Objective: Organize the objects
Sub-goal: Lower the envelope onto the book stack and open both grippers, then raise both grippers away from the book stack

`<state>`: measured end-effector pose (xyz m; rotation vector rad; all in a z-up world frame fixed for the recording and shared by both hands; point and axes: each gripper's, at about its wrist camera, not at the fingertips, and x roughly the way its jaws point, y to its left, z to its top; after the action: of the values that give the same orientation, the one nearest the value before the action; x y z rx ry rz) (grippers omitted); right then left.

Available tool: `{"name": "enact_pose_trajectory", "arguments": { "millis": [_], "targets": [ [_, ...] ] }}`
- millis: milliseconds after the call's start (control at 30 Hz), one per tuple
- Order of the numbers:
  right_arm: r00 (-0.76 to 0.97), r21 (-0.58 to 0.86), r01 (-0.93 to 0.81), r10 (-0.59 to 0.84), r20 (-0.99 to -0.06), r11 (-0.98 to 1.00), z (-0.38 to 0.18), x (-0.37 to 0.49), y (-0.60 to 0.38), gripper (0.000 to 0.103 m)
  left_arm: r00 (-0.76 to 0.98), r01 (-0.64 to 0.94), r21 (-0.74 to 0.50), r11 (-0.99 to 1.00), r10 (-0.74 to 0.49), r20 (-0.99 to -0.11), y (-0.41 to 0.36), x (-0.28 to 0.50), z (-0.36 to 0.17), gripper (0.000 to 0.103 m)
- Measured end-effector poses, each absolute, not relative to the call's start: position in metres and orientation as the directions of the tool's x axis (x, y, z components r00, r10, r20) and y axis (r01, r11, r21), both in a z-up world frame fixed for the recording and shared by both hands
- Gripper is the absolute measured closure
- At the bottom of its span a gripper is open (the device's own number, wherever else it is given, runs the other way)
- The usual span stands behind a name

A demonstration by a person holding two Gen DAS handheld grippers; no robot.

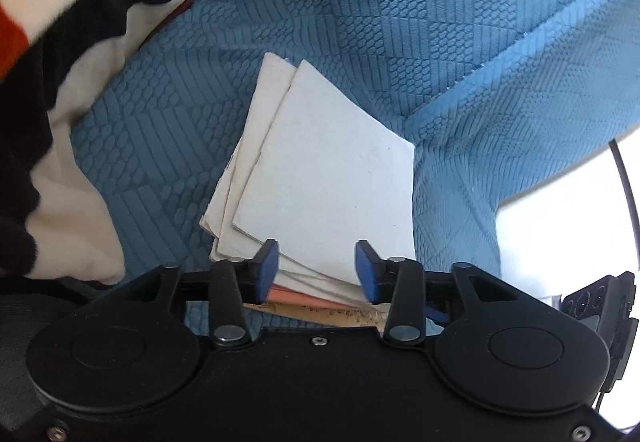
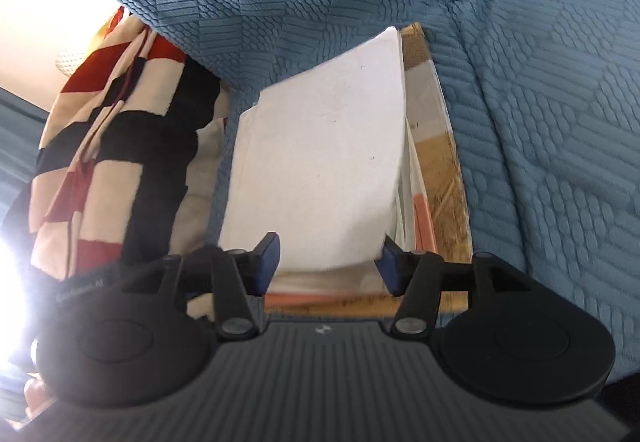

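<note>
Left wrist view: the left gripper [image 1: 316, 268], blue pads half apart and gripping nothing, hovers over the near edge of a fanned stack of white paper sheets [image 1: 328, 169] lying on a blue textured sofa cover [image 1: 400, 21], long axis running away from it.

Right wrist view: the right gripper [image 2: 326, 266], likewise open and empty, straddles the stack's near edge; a tan cardboard sheet [image 2: 444, 161] lies beneath, a red, black and cream patterned cloth [image 2: 120, 145] beside.

It looked like a home, probably a living room. A sofa [image 1: 360, 1] in a blue textured stretch cover filled both views, seat and backrest meeting in a soft crease. A striped blanket [image 2: 120, 145] in cream, black and red lay bunched on it, with bright daylight behind.
</note>
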<state>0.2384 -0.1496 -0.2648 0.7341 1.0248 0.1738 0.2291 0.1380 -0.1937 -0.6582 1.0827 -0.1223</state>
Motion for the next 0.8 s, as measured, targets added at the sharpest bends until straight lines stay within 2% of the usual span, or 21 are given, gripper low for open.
{"name": "enact_pose_trajectory", "arguments": {
  "millis": [200,467,600,700,800],
  "targets": [
    [0.542,0.590,0.178,0.422,-0.727,0.788,-0.233,0.227,-0.154,0.048,0.505,-0.128,-0.479,0.869,-0.358,-0.785,0.127,0.227,-0.146,0.050],
    [0.649,0.505,0.064,0.349,-0.676,0.861,-0.143,0.220,-0.149,0.048,0.586,-0.021,-0.417,0.908,-0.327,-0.741,0.115,0.217,-0.067,0.039],
    [0.701,0.457,0.017,0.316,-0.640,0.889,-0.101,0.208,-0.145,0.048,0.640,0.020,-0.377,0.926,-0.302,-0.707,0.110,0.209,-0.030,0.029],
    [0.726,0.435,0.004,0.296,-0.621,0.901,-0.079,0.196,-0.144,0.047,0.670,0.044,-0.359,0.932,-0.294,-0.681,0.106,0.200,-0.007,0.017],
    [0.748,0.413,0.006,0.270,-0.606,0.911,-0.062,0.180,-0.143,0.048,0.675,0.062,-0.369,0.927,-0.311,-0.669,0.101,0.190,0.003,0.012]
  ]
}}
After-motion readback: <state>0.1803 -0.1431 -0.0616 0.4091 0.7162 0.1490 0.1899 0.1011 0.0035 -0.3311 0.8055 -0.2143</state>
